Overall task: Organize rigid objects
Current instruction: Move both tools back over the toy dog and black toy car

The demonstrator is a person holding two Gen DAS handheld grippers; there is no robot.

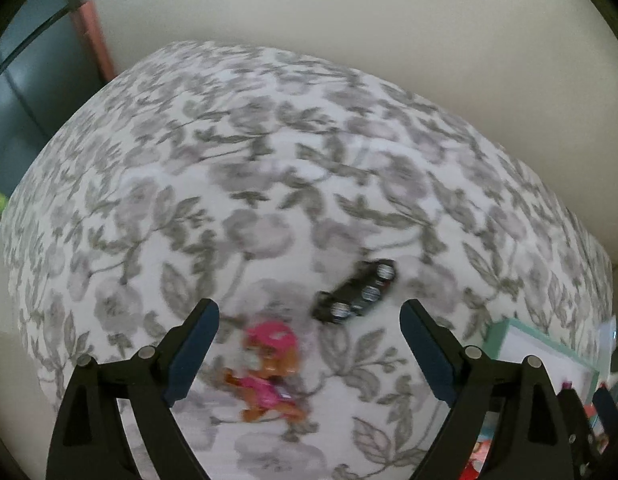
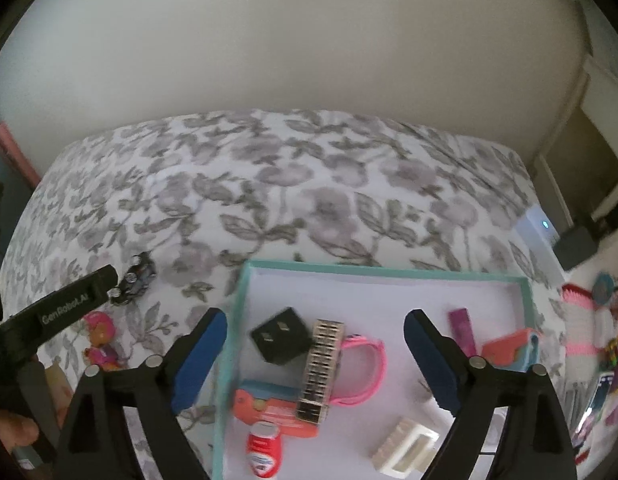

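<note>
Pink-hatted pup figure lies on the floral bedspread, between your left gripper jaws, both spread wide, nothing held. Soft bedding may let it tip; black toy car sits near. Right gripper hangs released over the teal tray.

Bedspread beyond toy car lies bare (box crowded).

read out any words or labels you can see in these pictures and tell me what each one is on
"GenRobot.AI": white letters along the side of the left gripper, seen from the right wrist view.
Red and white bottle in the teal tray: its label print is too blurred to read.
Orange card package in the tray: unreadable.
Left wrist view: no readable text.
</note>
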